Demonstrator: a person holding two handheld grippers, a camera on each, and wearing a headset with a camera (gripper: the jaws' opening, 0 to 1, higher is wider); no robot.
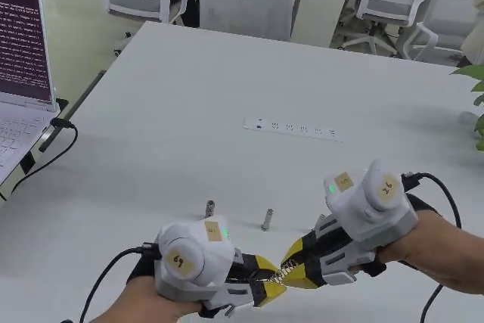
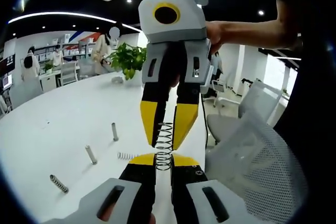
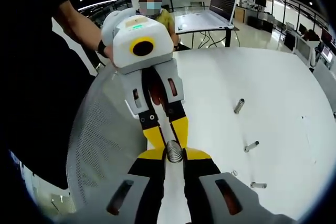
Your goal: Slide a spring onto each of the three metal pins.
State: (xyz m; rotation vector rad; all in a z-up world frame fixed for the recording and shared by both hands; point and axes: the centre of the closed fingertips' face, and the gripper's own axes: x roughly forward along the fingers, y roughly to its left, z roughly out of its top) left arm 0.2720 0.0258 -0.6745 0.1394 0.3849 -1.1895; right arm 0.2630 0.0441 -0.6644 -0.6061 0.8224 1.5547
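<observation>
Tabletop (image 1: 189,111), white and broad, carries everything I see from here. An open laptop (image 1: 19,73) sits at its left edge and a power strip (image 1: 291,128) lies flat near the middle. Close to me, the left gripper (image 1: 271,284) and the right gripper (image 1: 290,268) meet tip to tip, each pair of jaws drawn narrow and pinching one end of the same spring (image 1: 284,268), which is held up off the surface between them. In the left gripper view the first pin (image 2: 114,131) and second pin (image 2: 91,154) stand bare, the third pin (image 2: 59,183) wears a coil, and a loose spring (image 2: 126,156) lies beside them.
</observation>
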